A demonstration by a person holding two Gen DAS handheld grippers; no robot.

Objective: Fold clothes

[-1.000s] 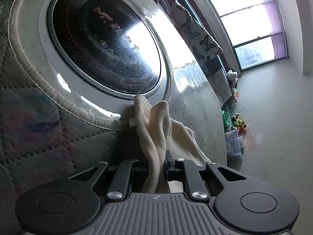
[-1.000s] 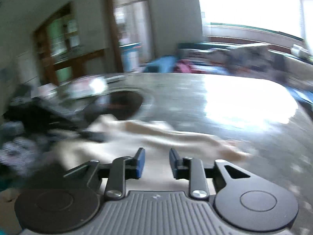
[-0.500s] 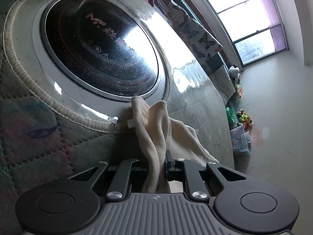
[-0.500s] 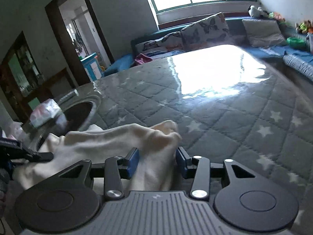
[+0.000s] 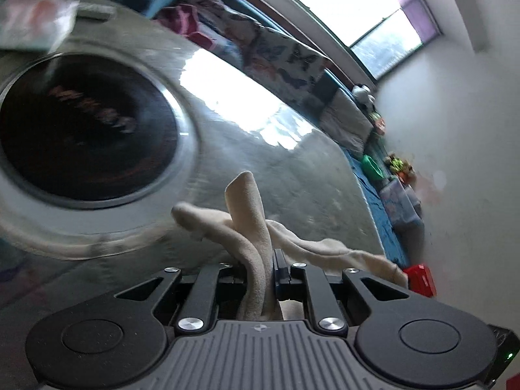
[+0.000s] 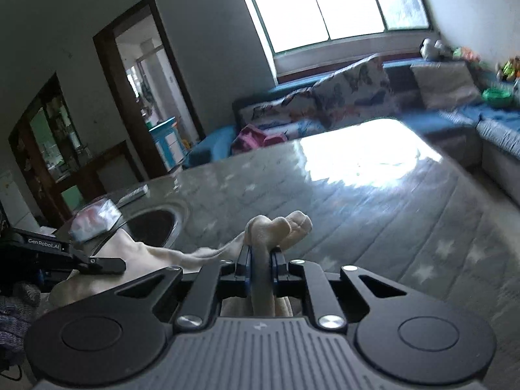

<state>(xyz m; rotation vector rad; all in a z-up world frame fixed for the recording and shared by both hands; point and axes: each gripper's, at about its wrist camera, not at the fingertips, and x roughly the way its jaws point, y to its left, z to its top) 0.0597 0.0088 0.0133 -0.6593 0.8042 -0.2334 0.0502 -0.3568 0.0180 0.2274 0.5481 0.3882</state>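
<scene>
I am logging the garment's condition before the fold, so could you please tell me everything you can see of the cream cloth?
The cream cloth is a soft, fleecy-looking garment, plain and unpatterned. It is bunched, not flat. The right gripper is shut on one rumpled edge, which pokes up above its fingers. The left gripper is shut on another part, where a narrow flap stands upright. Between them the fabric sags in folds over the grey quilted table cover, near the round dark cooktop. What kind of garment it is cannot be told.

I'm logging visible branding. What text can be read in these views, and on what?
"GenRobot.AI": white letters on the black body of the left gripper, seen from the right wrist.
Reddish lettering on the dark round cooktop: too blurred to read.
Nothing legible on the cream cloth.
</scene>
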